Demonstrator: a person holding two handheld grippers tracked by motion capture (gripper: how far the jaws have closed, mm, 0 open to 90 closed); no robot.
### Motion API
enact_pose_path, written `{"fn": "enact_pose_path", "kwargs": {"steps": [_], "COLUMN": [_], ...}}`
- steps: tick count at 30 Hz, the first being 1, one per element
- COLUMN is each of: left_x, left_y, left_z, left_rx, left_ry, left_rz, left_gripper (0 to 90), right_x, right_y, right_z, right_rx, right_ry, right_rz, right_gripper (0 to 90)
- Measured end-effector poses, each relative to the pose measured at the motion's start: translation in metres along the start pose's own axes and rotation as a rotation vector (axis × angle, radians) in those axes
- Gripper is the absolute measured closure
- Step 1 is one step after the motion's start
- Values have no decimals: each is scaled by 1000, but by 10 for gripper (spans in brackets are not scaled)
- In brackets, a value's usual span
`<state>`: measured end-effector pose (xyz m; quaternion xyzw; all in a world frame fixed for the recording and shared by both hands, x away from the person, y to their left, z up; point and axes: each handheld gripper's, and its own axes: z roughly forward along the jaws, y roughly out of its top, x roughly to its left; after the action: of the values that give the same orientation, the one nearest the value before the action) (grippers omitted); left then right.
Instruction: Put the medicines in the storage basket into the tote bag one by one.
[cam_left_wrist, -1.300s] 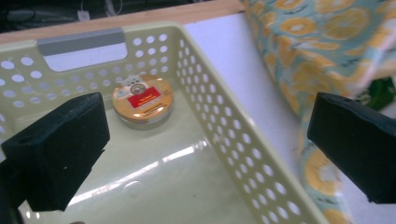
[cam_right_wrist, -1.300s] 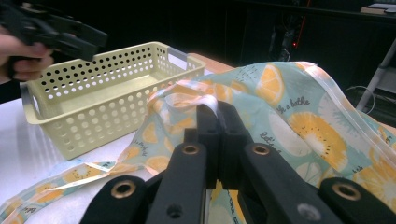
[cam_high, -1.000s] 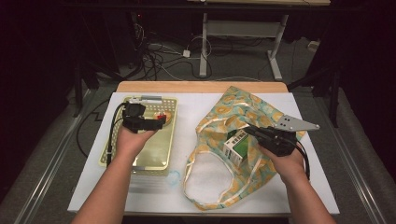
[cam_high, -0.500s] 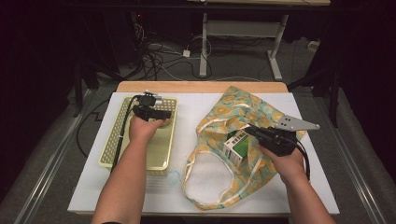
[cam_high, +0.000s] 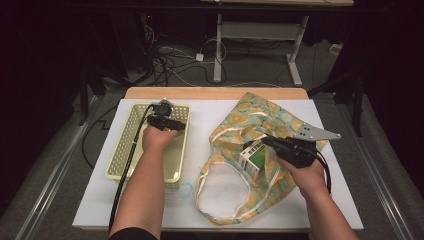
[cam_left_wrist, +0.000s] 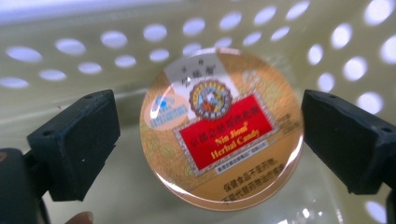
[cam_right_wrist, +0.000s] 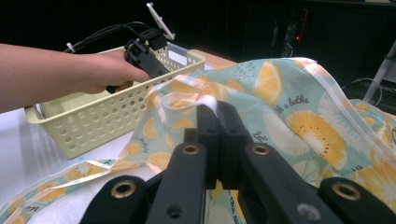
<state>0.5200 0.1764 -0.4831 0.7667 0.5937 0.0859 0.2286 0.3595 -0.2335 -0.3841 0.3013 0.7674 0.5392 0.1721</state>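
Straddling the candy tin (cam_left_wrist: 222, 130) with its jaws just narrowing but not yet touching, the left hand-held gripper (cam_left_wrist: 210, 140) risks tipping the round tin against the basket (cam_high: 124, 145) wall; the right hand-held gripper (cam_right_wrist: 217, 119) clamps the bag (cam_right_wrist: 299, 116) rim.

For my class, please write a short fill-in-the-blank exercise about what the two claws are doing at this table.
1. The round candy tin lies inside the yellow ____.
2. The left claw stands open, one jaw on each ____ of the tin.
3. The right claw is shut on the white handle strap of the lemon-print ____.

Missing words: basket; side; bag
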Motion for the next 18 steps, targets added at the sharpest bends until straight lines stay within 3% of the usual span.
{"fn": "enact_pose_path", "kwargs": {"steps": [3, 6, 13, 18], "left_x": [0, -1, -1, -1], "left_y": [-2, -2, -1, -1], "left_z": [1, 0, -2, -13], "left_rx": [13, 6, 26, -5], "left_ry": [14, 40, 41, 13], "left_rz": [8, 31, 24, 7], "left_gripper": [72, 156, 190, 190], "right_x": [0, 0, 1, 1], "right_y": [0, -1, -1, -1], "right_z": [-1, 0, -1, 1], "right_rx": [-1, 0, -1, 2], "right_ry": [-1, -2, -3, -2], "right_rz": [2, 4, 0, -4], "right_gripper": [900, 900, 900, 900]}}
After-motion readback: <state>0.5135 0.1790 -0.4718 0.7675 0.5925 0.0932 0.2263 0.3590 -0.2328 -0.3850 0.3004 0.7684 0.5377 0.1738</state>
